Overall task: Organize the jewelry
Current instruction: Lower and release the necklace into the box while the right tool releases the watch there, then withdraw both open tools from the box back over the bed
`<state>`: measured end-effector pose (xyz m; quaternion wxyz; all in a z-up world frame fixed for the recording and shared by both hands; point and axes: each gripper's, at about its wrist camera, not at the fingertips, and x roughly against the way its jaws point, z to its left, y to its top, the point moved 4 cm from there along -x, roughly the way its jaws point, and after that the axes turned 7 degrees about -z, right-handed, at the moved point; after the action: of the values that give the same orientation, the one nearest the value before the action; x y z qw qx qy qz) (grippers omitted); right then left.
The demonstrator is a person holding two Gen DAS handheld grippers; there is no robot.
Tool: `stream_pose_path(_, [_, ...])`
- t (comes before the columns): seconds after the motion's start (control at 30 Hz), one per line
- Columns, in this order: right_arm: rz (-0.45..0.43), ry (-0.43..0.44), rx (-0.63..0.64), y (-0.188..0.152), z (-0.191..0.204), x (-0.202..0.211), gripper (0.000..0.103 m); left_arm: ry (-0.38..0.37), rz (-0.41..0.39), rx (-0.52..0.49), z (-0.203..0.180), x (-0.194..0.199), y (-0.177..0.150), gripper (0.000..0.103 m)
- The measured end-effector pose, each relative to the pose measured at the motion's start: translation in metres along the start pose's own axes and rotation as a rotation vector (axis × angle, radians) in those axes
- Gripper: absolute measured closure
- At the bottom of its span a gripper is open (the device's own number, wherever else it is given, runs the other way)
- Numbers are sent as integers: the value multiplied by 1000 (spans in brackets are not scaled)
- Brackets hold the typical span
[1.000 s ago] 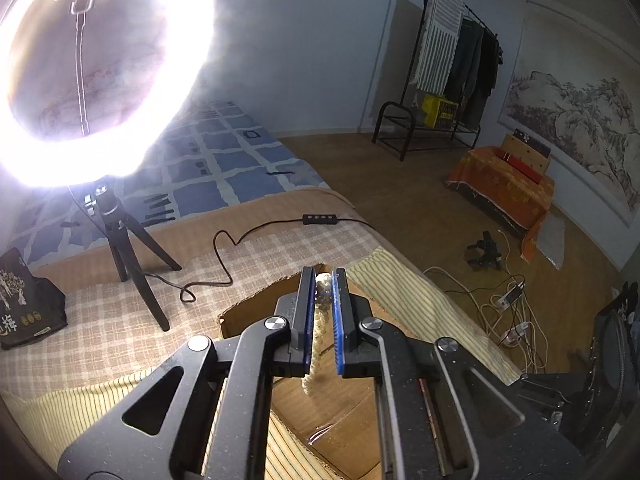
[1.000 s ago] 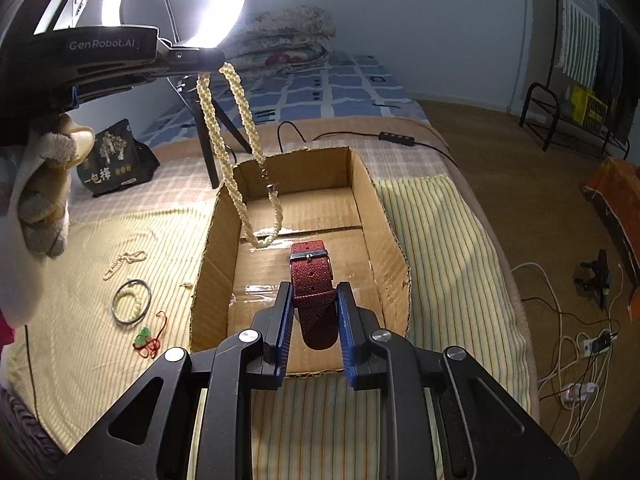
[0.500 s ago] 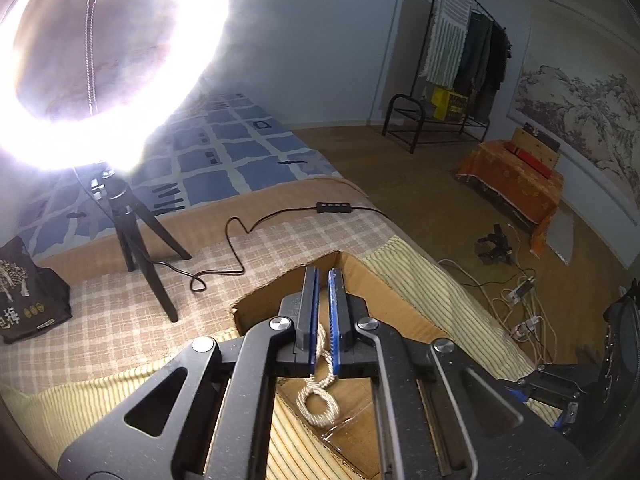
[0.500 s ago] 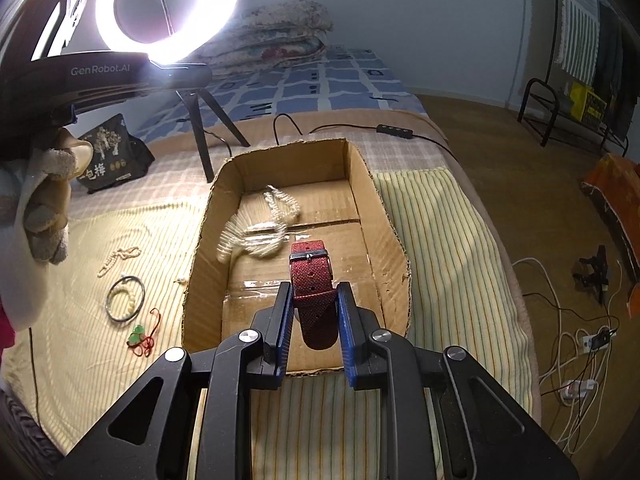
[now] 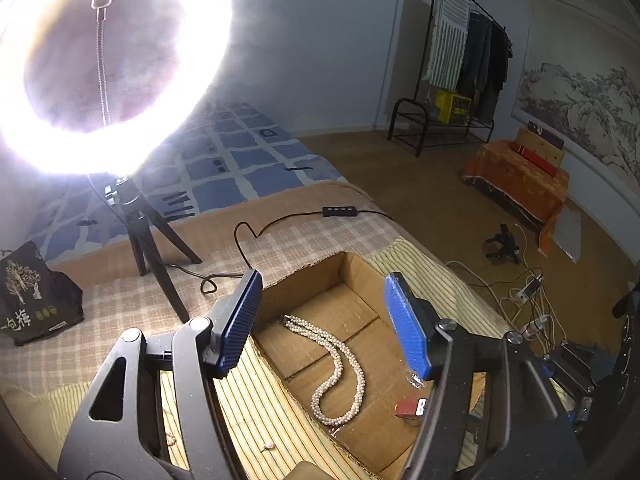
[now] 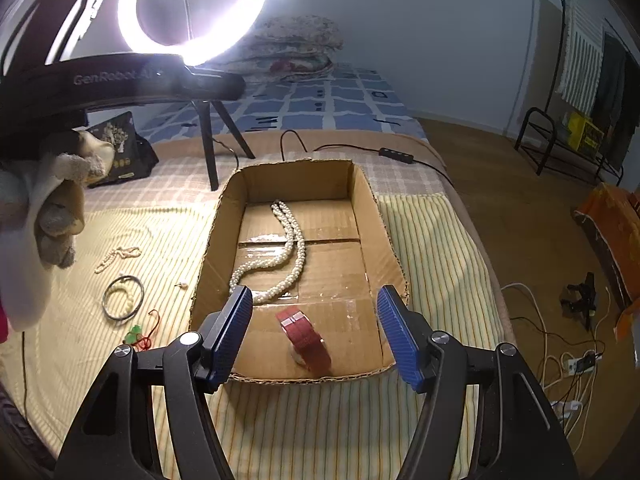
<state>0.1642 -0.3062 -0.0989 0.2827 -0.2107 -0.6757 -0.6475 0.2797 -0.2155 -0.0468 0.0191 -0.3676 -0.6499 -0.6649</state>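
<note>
Pearl necklace (image 6: 280, 256) and red watch strap (image 6: 306, 340) in one cardboard box (image 6: 372, 216); both tongs, left (image 5: 324, 324), right (image 6: 314, 334), opening, empty

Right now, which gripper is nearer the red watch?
Right. The right gripper, jaws opening, hangs just over the red watch in the box. The left gripper, also opening, is above the pearl necklace, further back.

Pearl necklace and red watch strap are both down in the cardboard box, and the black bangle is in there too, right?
Not the bangle. The right wrist view shows the black bangle on the striped cloth left of the cardboard box. The pearl necklace and red watch strap are inside.
</note>
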Motion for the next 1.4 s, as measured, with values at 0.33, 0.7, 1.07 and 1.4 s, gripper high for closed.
stream_pose_path(0.33, [-24,-25,2,4,3,13,37,15,-24,4,6,29,2,38])
stream_pose_path(0.7, [-63,-25,8,8,17,31,32,94,-49,-1,37,90,-2,37])
stream_pose_path(1.07, [-82,62,34,9,53,36,32,206,-30,51,110,146,-42,37])
stream_pose_path(1.4, [-82,135,63,11,89,30,32,293,33,113,164,158,-89,37])
